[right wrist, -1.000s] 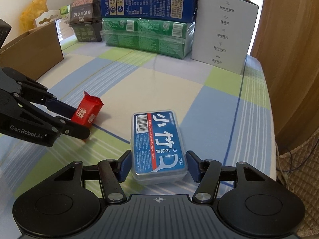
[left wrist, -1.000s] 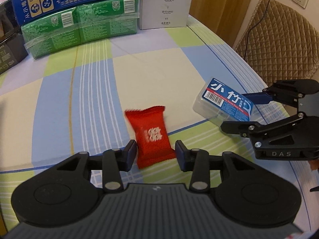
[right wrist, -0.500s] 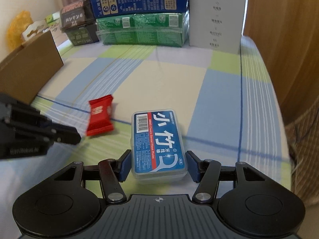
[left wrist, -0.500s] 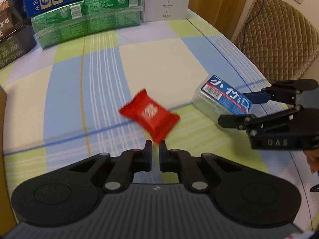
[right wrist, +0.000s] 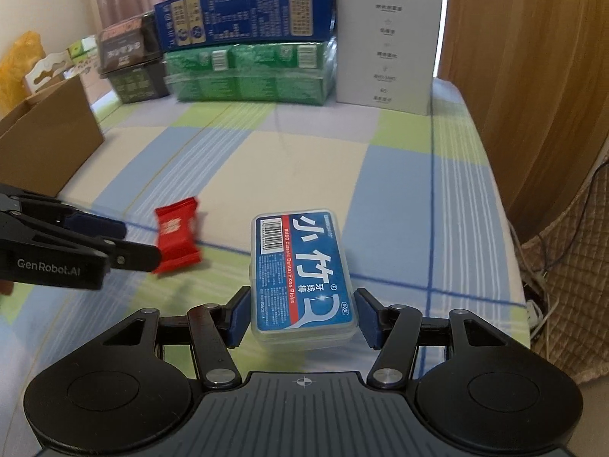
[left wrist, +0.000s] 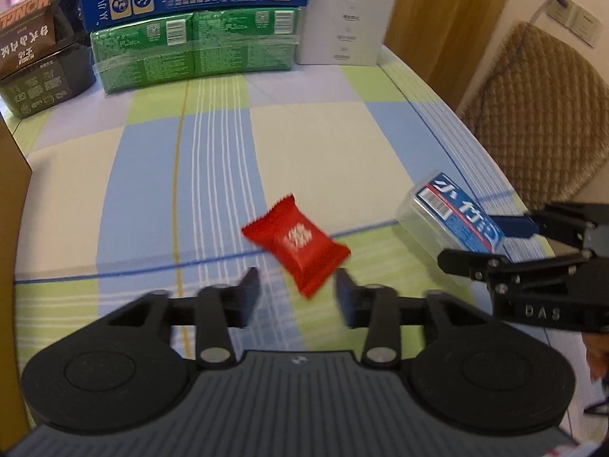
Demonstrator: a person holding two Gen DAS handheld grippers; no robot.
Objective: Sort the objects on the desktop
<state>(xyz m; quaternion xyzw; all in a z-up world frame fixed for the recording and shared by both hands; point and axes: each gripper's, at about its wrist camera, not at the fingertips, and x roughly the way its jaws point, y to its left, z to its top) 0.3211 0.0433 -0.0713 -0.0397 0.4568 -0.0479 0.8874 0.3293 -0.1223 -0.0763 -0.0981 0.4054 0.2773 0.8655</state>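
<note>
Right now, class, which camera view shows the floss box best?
The right wrist view: the floss box sits centred, its whole label readable, between the right gripper's fingers. The left wrist view shows it small, slanted, near the edge.

A candy packet (left wrist: 300,247) lies on the bench (left wrist: 312,141), left of a floss-pick box (left wrist: 453,217). Behind them, at the bench's far edge, stacked cartons (left wrist: 194,23) stand between a dark box (left wrist: 34,64) on the left and a tall box (left wrist: 354,11) on the right.

Mid tablecloth (left wrist: 312,144) open; stacked cartons (left wrist: 194,49) block far edge.
</note>
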